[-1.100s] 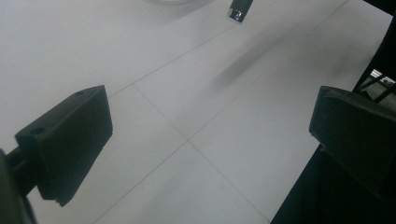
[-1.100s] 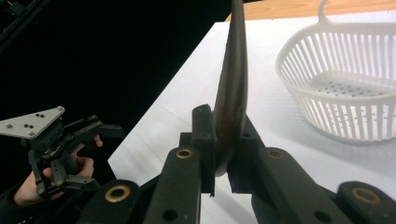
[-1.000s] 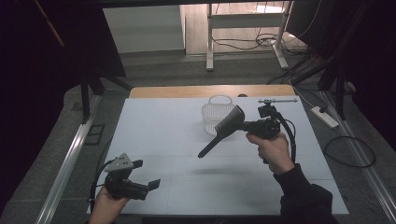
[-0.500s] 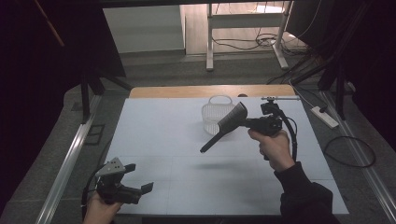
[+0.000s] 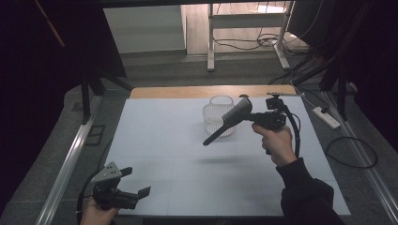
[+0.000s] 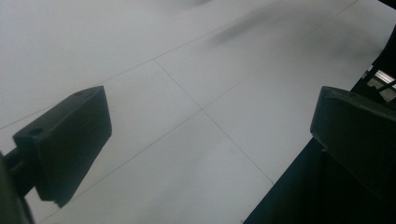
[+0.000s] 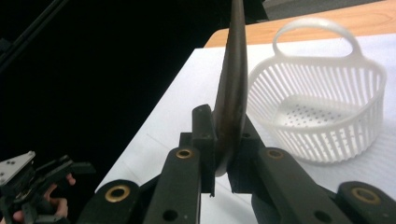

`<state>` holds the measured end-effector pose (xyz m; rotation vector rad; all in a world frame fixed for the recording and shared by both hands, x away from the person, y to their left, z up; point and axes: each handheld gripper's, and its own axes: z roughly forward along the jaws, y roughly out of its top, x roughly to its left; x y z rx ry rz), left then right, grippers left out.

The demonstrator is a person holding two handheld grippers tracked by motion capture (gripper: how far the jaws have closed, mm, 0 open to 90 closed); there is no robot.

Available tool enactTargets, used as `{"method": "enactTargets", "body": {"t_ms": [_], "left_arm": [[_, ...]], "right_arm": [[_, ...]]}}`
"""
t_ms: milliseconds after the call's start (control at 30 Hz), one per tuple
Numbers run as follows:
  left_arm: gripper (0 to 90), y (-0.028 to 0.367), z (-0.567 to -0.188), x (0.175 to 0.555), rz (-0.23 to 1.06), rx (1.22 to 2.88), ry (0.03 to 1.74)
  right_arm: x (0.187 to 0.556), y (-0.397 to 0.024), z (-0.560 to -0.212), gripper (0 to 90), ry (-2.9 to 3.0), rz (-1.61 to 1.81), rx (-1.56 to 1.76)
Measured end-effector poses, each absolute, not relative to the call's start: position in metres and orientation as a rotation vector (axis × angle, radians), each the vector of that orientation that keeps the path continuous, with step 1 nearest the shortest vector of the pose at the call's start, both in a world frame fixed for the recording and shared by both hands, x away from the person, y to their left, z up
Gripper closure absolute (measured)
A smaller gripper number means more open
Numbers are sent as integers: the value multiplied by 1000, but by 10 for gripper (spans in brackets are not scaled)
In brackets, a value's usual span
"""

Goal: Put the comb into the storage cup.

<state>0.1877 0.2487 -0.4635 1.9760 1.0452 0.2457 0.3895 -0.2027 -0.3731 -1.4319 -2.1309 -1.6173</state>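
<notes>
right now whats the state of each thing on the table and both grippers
brush: held in the air, tilted, handle pointing down toward the table
basket: upright on the table, empty, handle up
right gripper: shut on the brush, beside the basket
left gripper: open, nothing between its jaws, low over the near left corner of the table

Dark brush held in the air, handle slanting down; white slotted basket upright near the desk's far edge
</notes>
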Motion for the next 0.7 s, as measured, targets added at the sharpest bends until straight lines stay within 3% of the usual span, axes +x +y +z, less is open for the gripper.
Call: {"method": "enactTargets", "body": {"t_ms": [700], "left_arm": [[1,252,-462,182,248,1966,1075]], "right_arm": [[418,-202,-355,836,-2143,-1679,-1517]]}}
